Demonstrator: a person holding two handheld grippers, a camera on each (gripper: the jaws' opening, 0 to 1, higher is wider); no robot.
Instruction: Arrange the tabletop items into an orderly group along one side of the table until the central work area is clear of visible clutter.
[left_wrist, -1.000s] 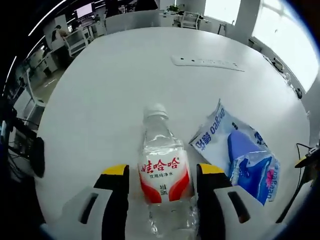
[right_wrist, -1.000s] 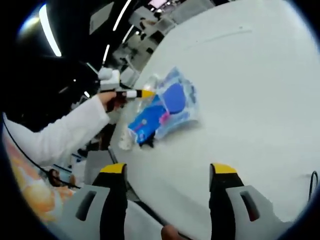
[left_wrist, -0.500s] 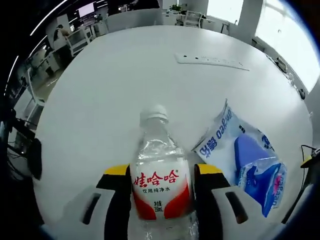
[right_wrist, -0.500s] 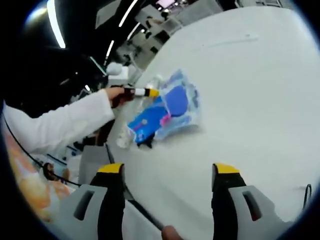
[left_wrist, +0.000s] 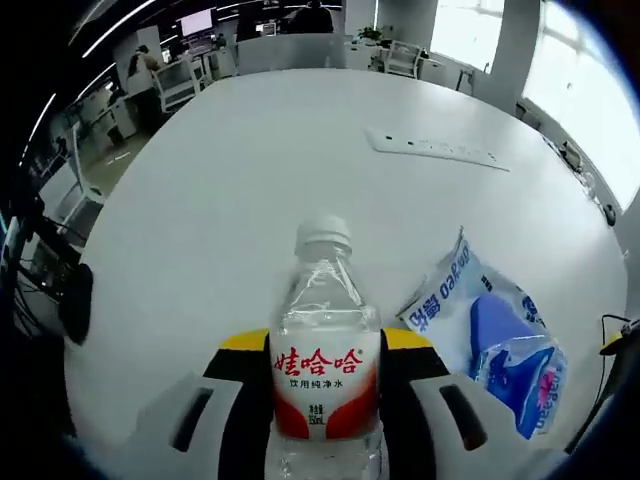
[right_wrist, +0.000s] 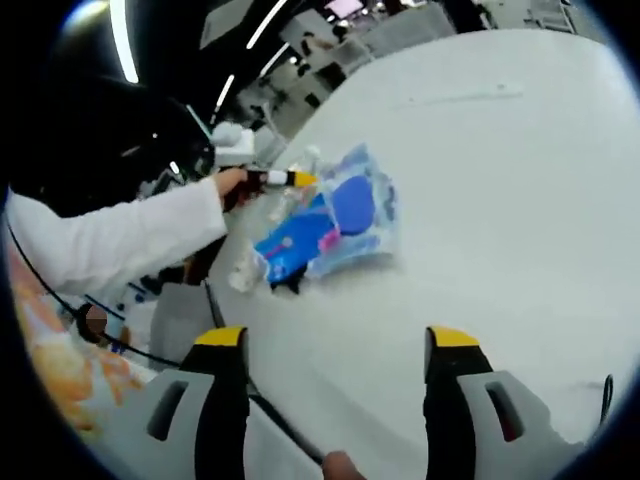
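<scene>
The left gripper (left_wrist: 325, 350) clamped the water bottle (left_wrist: 323, 350) near the table (left_wrist: 230, 170) edge, bare tabletop ahead. The blue-and-white packet (left_wrist: 495, 335) lay beside it. The right gripper (right_wrist: 335, 345) stood open over bare surface.

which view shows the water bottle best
The left gripper view: the water bottle stands front and centre between the left gripper's jaws, label readable. In the right gripper view it is a small clear shape behind the blue packet.
</scene>
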